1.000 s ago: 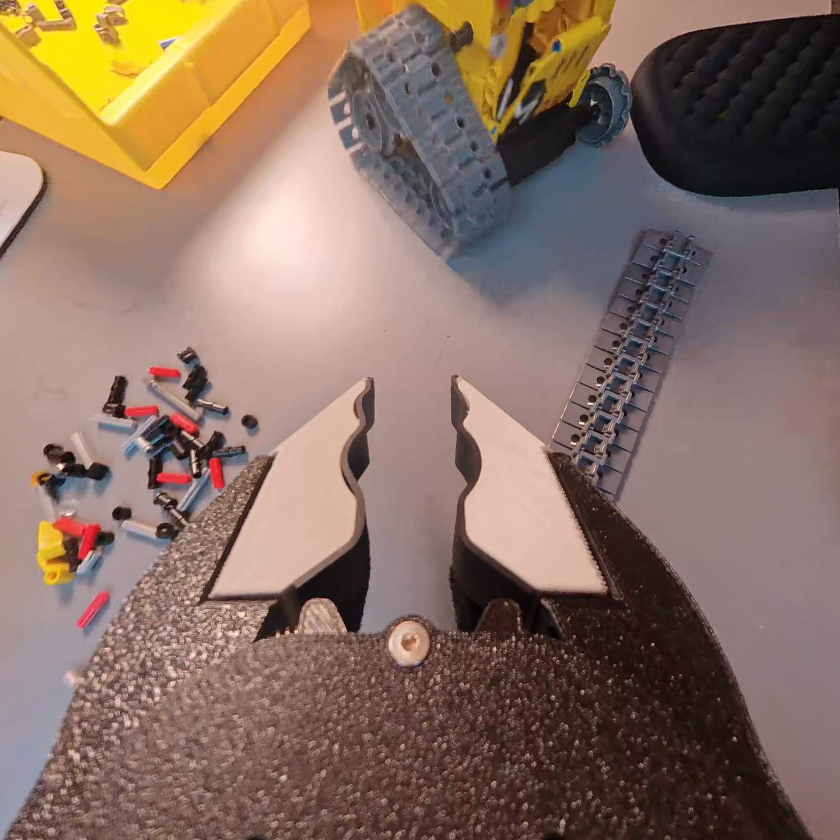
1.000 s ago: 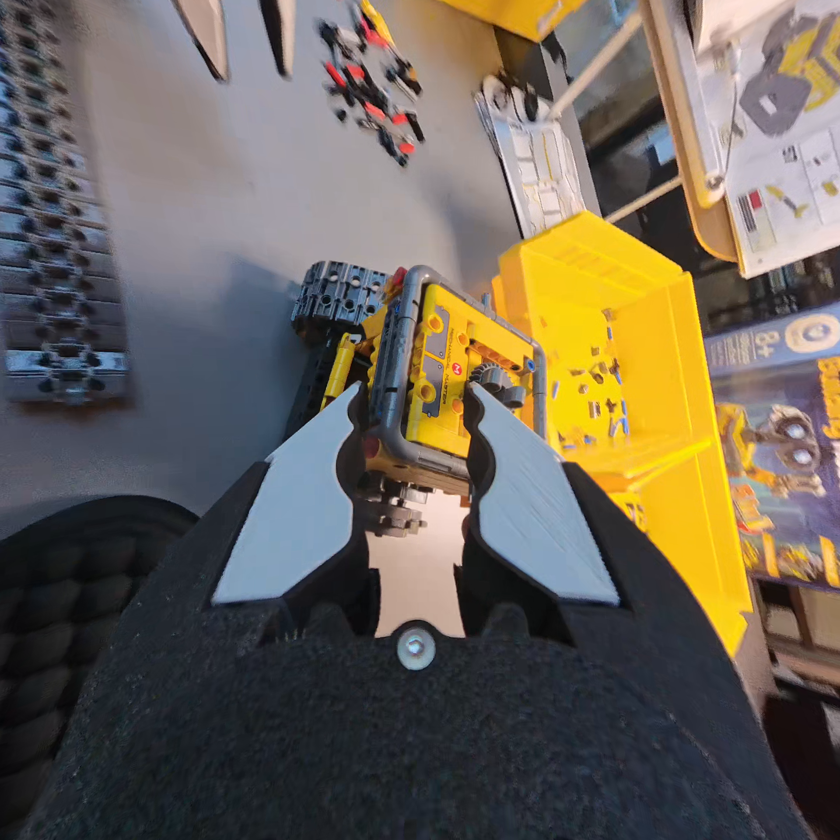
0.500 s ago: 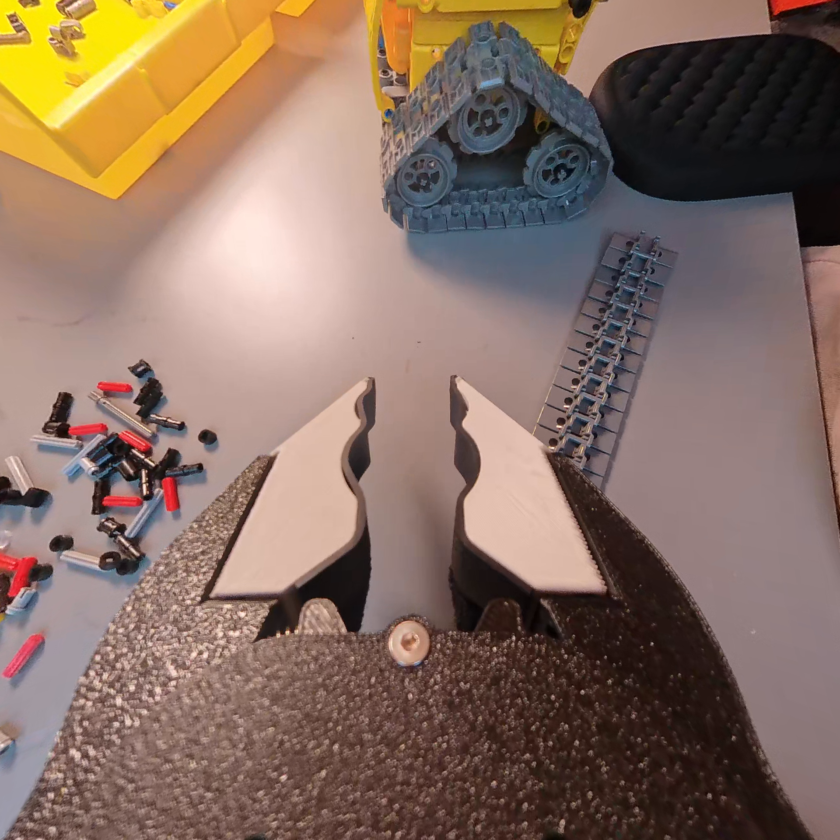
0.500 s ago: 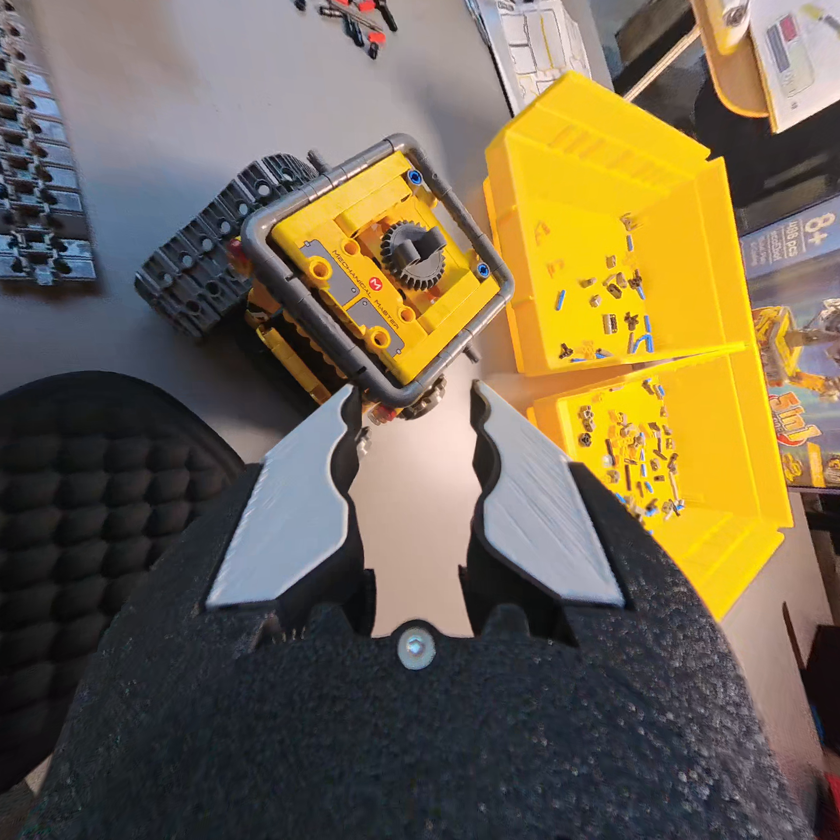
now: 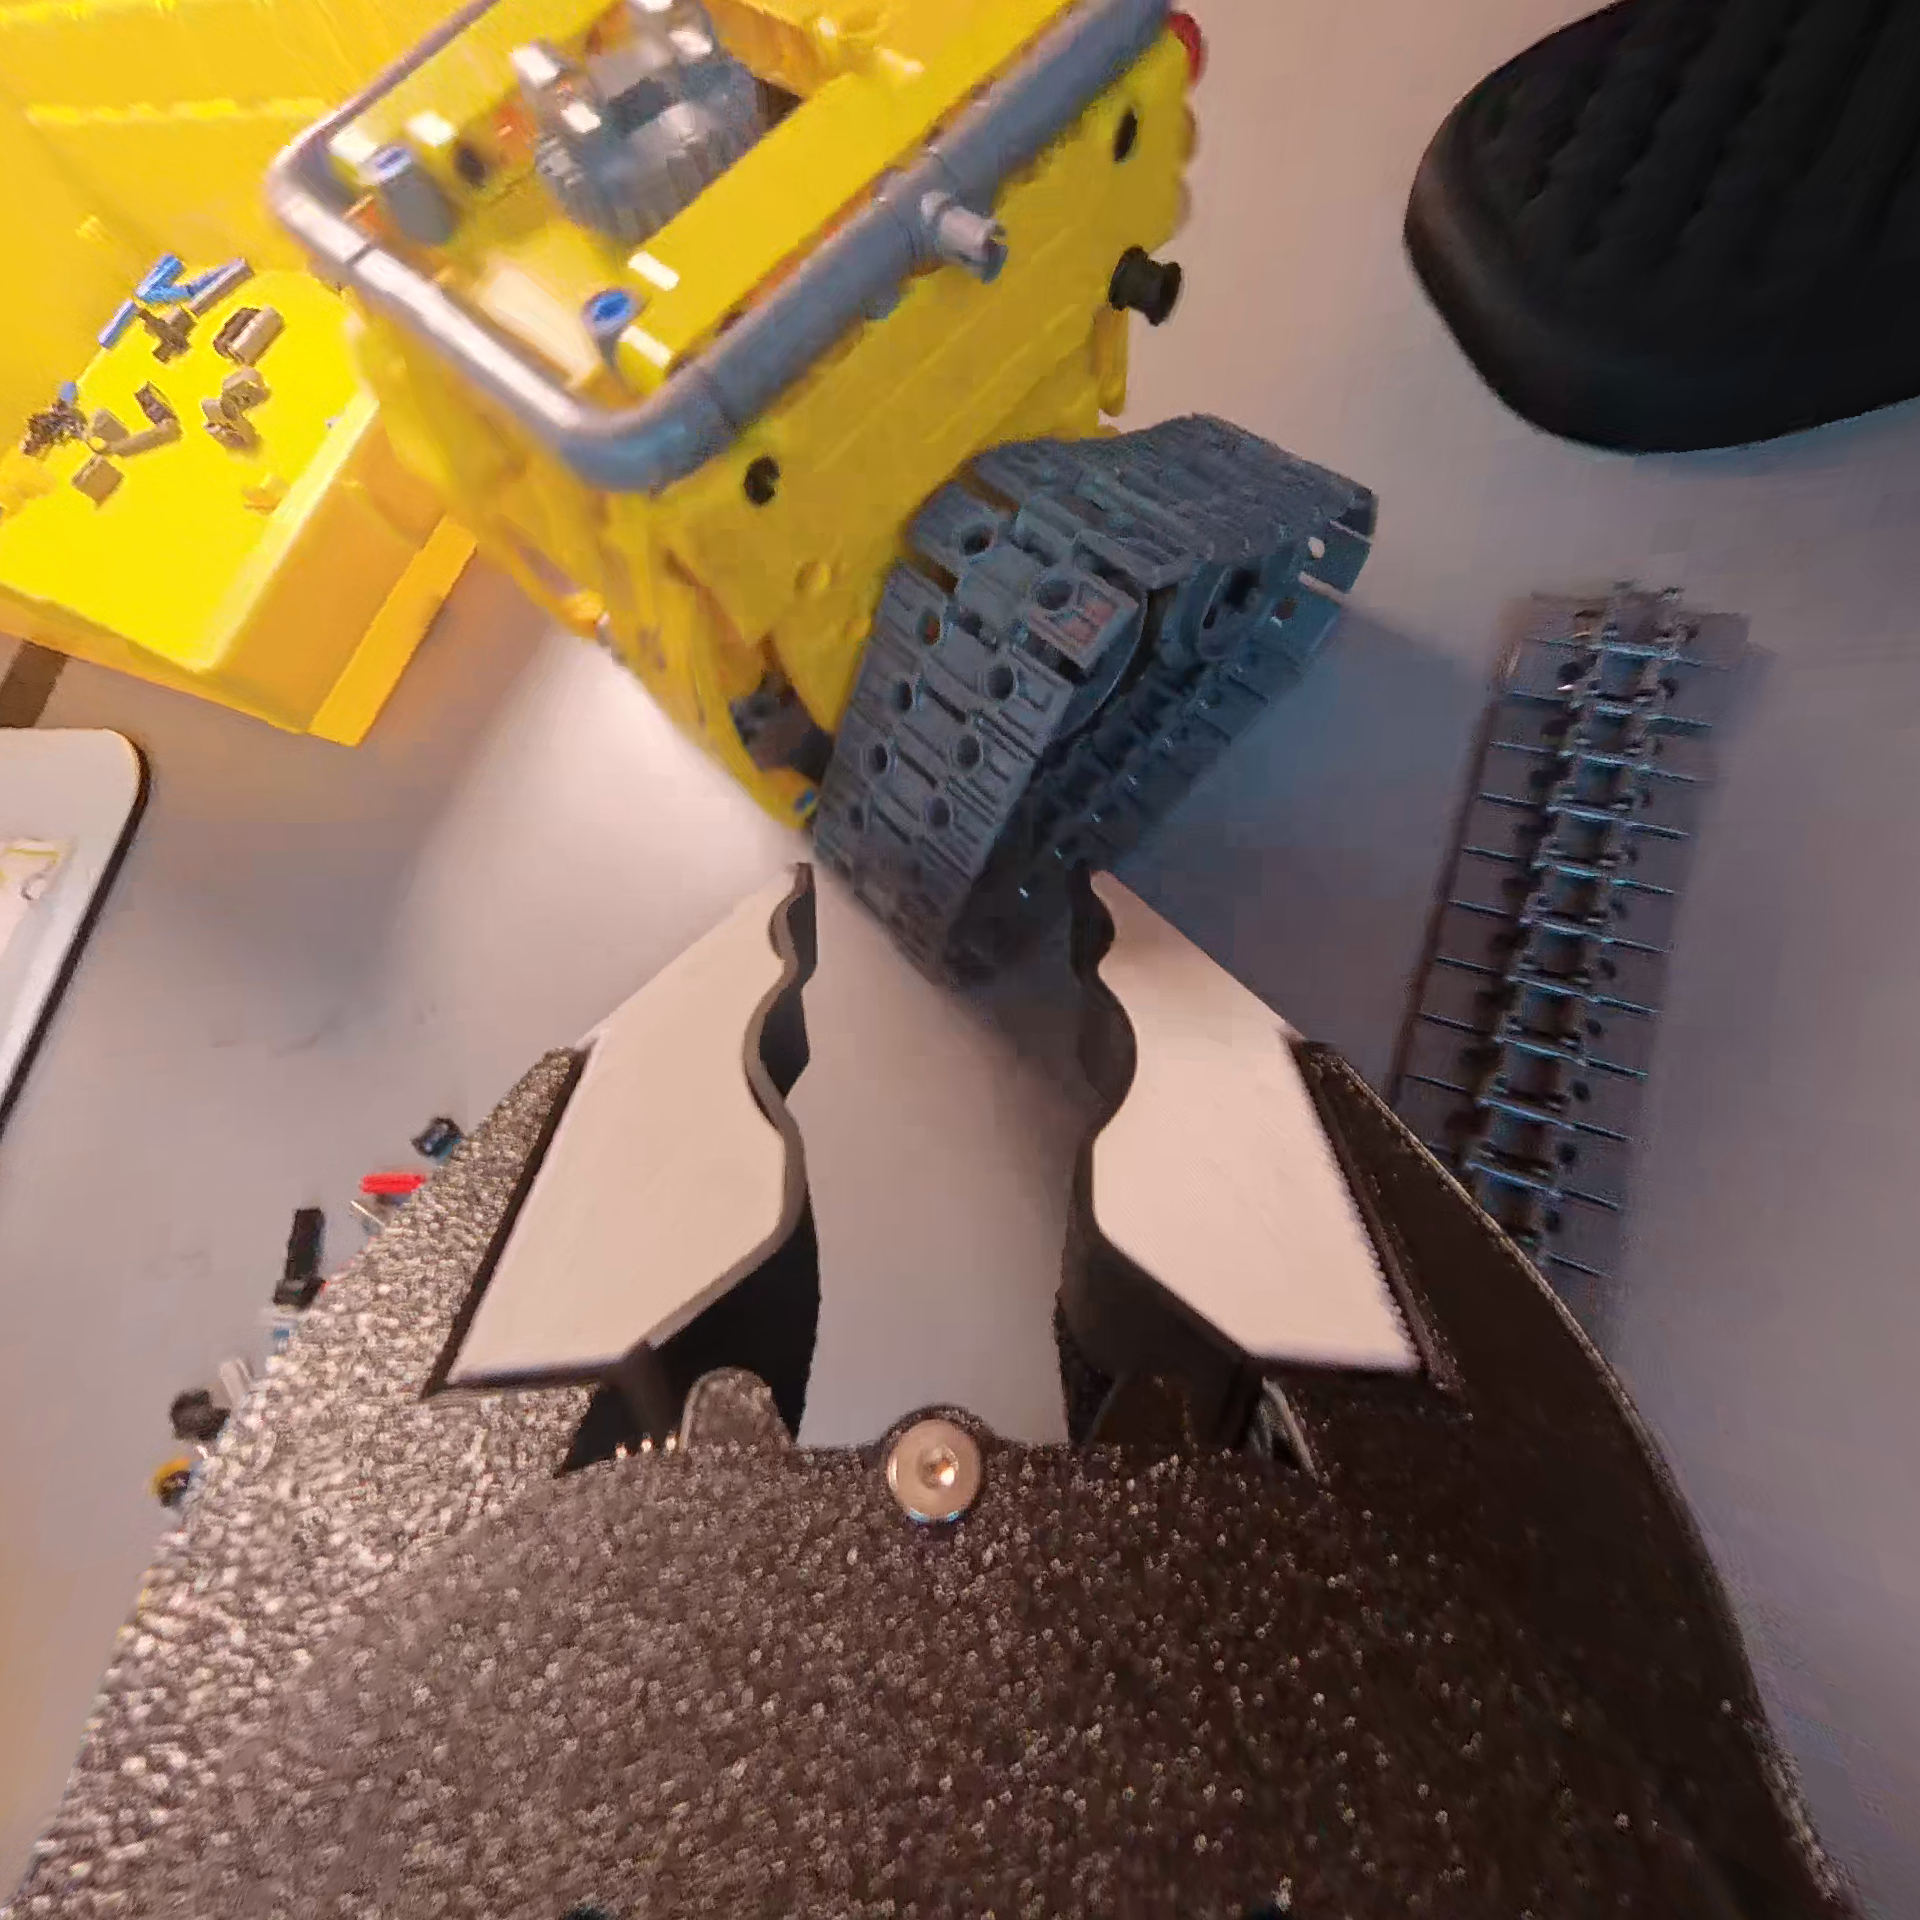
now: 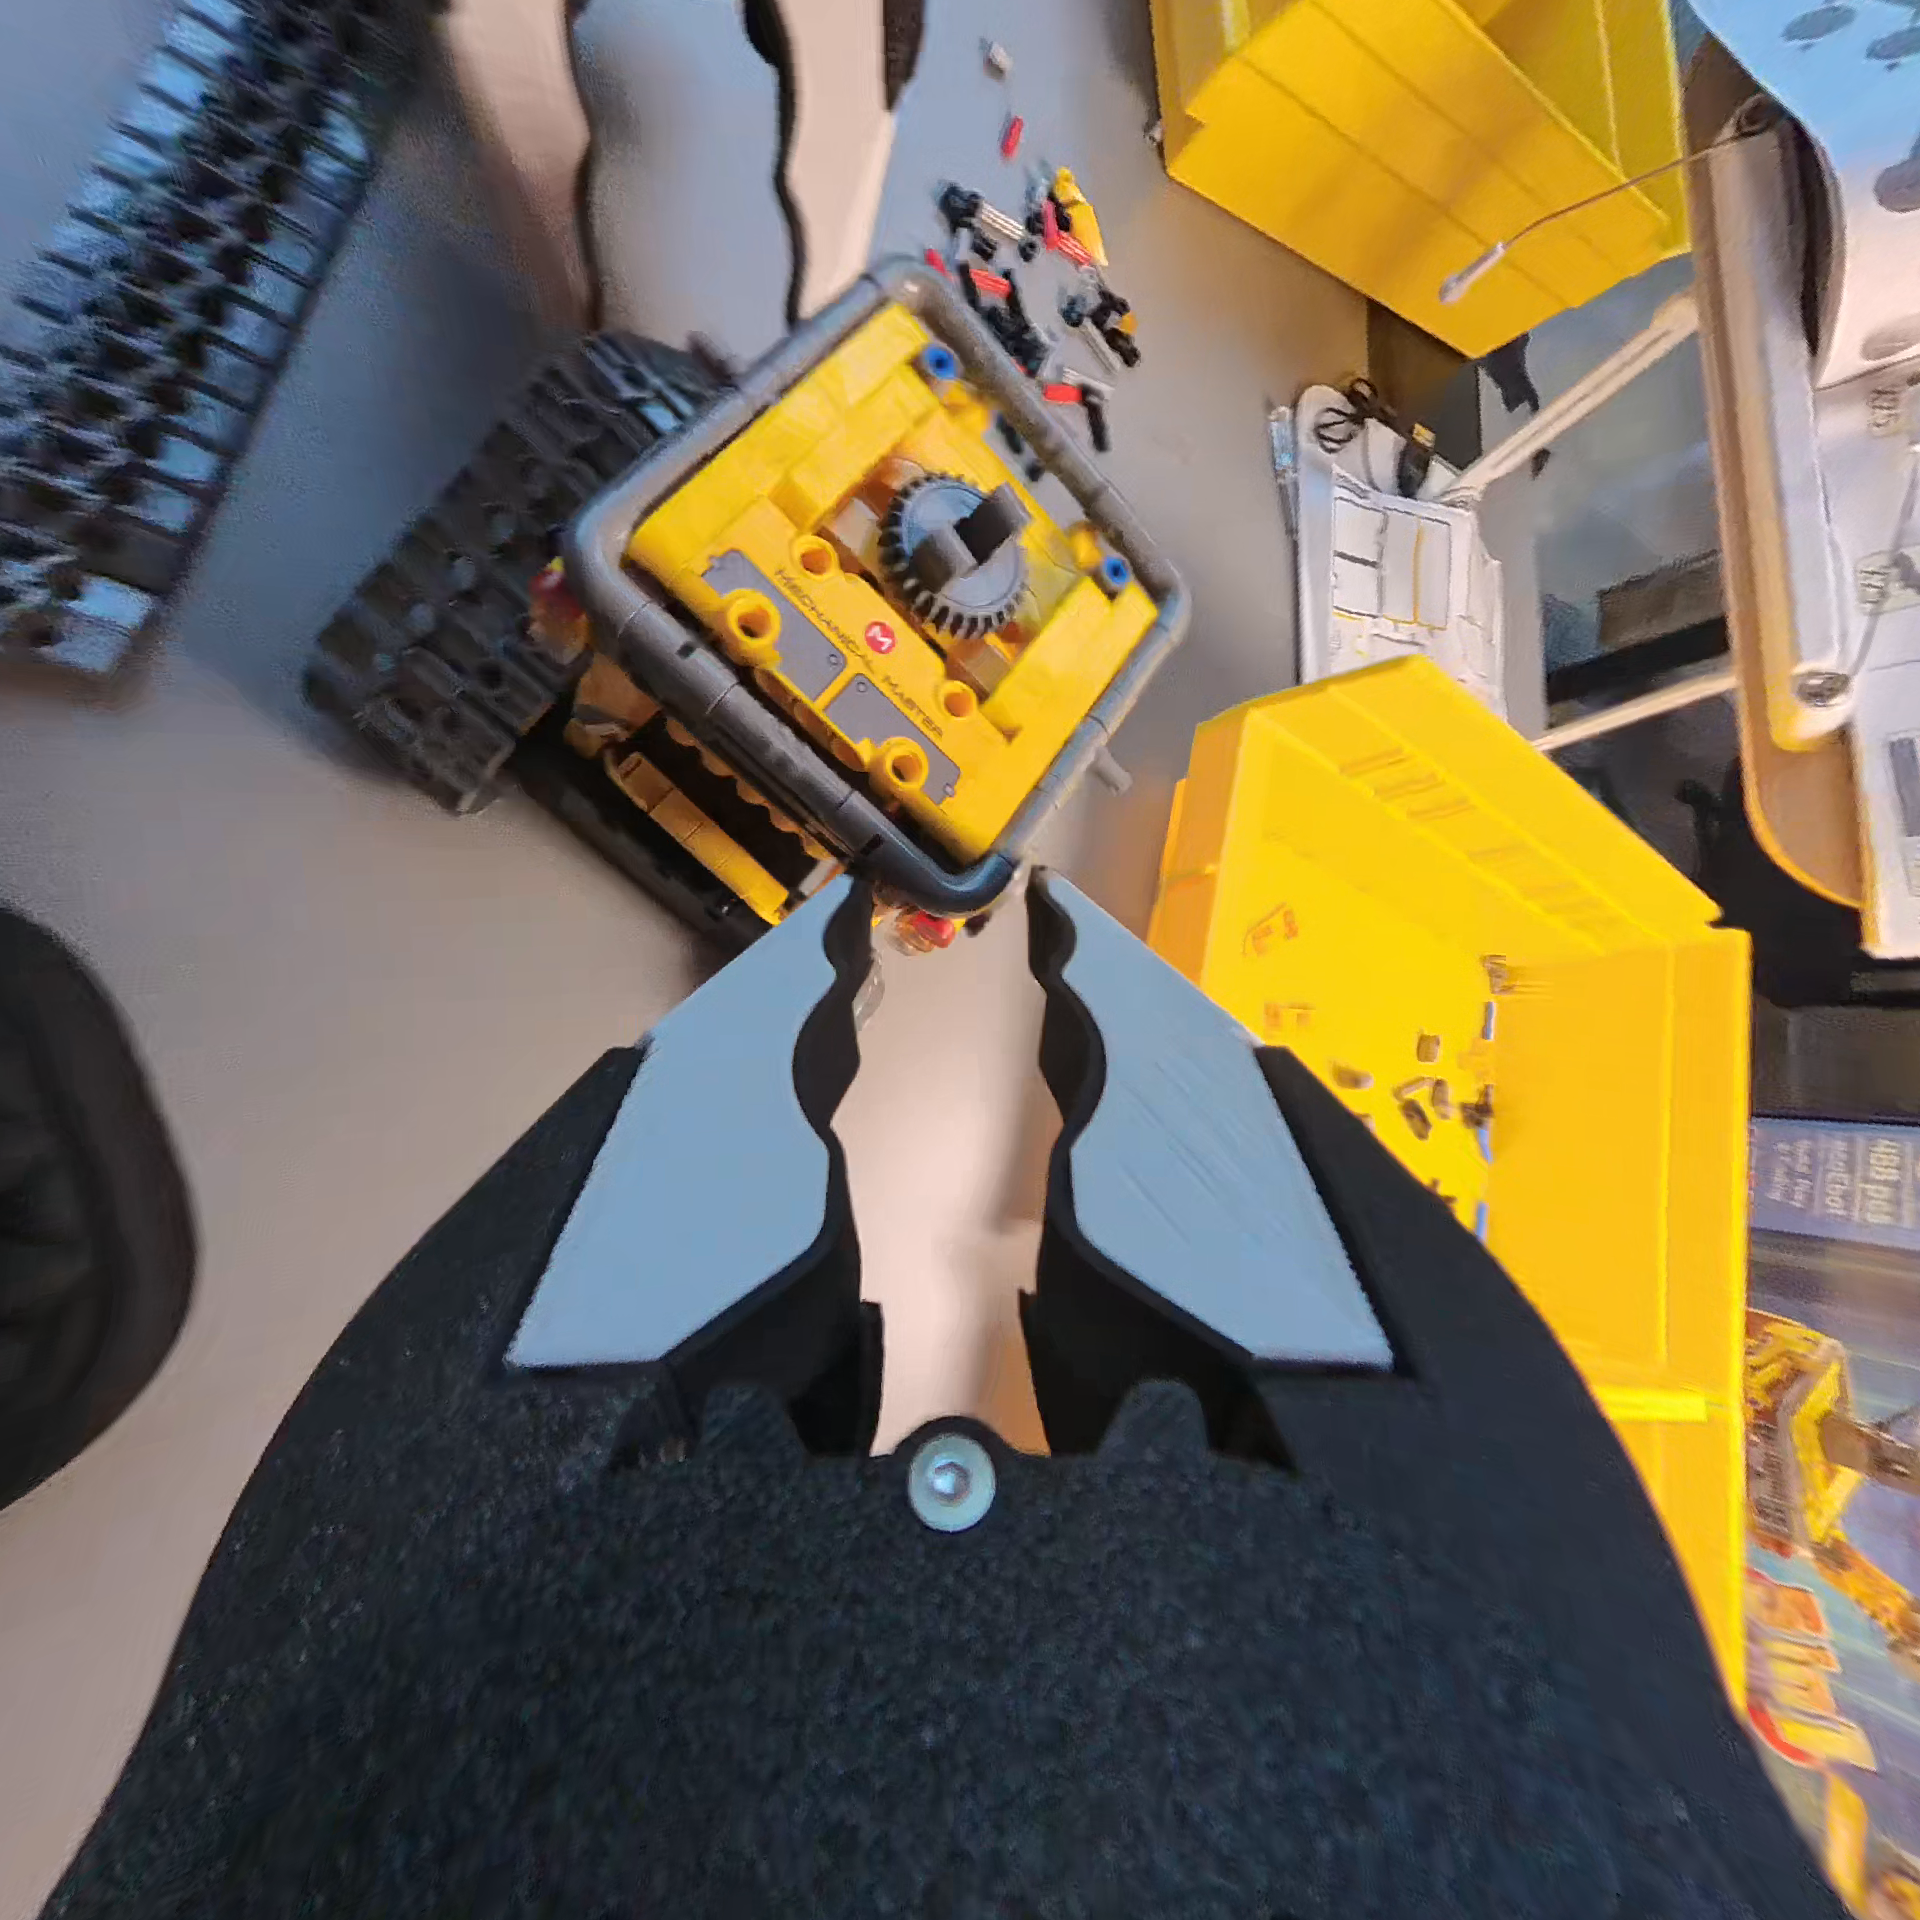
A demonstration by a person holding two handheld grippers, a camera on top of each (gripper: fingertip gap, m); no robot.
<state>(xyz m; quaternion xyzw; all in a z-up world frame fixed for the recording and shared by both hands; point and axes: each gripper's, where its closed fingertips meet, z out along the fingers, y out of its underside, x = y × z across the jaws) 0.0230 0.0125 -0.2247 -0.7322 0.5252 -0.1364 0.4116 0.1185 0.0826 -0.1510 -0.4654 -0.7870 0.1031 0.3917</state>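
Observation:
A yellow brick-built tracked model with a grey top frame and a gear stands on the grey table. Its grey track faces my left gripper, which is open, with the track's lower end just between the fingertips. In the right wrist view the model is seen from above. My right gripper is open and empty, its tips at the near corner of the grey frame. The left gripper's fingers show beyond the model.
A loose flat track strip lies right of the model. A black cushion sits at the far right. Yellow bins with small parts stand beside the model. A pile of small pins, a booklet and a printed box lie nearby. The grippers' ends are close to 15 cm from one another.
My right gripper has let go of the model's frame and drawn back to its corner. My left gripper has moved forward up to the track and opened wider.

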